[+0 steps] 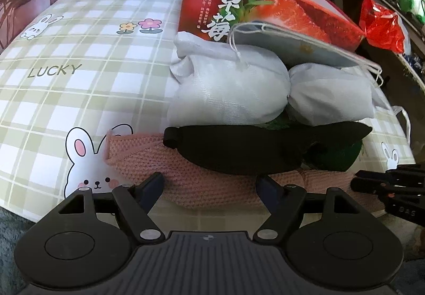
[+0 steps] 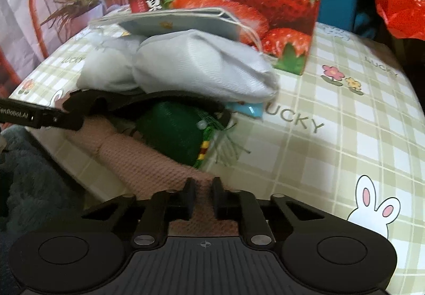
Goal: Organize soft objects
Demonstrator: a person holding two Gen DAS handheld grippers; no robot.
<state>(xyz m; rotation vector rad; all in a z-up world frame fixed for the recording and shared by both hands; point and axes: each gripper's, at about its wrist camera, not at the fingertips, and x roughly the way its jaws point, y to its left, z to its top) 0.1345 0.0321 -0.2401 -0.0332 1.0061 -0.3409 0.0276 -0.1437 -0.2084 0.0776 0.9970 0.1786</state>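
Observation:
A heap of soft things lies on the checked tablecloth (image 1: 79, 82). A pink knitted cloth (image 1: 202, 186) is at the bottom, with a black eye mask (image 1: 255, 148), a green pouch (image 2: 172, 133) and white fabric bags (image 1: 225, 90) on top. My left gripper (image 1: 209, 183) is open, its fingers straddling the pink cloth's front edge. My right gripper (image 2: 203, 196) is shut on the pink cloth's (image 2: 159, 162) right end. The left gripper's finger (image 2: 39, 115) shows at the left of the right wrist view.
A red strawberry carton (image 1: 265, 5) stands open behind the heap, with a grey paper bag (image 1: 300, 42) leaning on the bags. A red plastic bag (image 1: 382, 24) hangs at the far right. A dark fluffy blanket (image 2: 32, 175) lies below the table's near edge.

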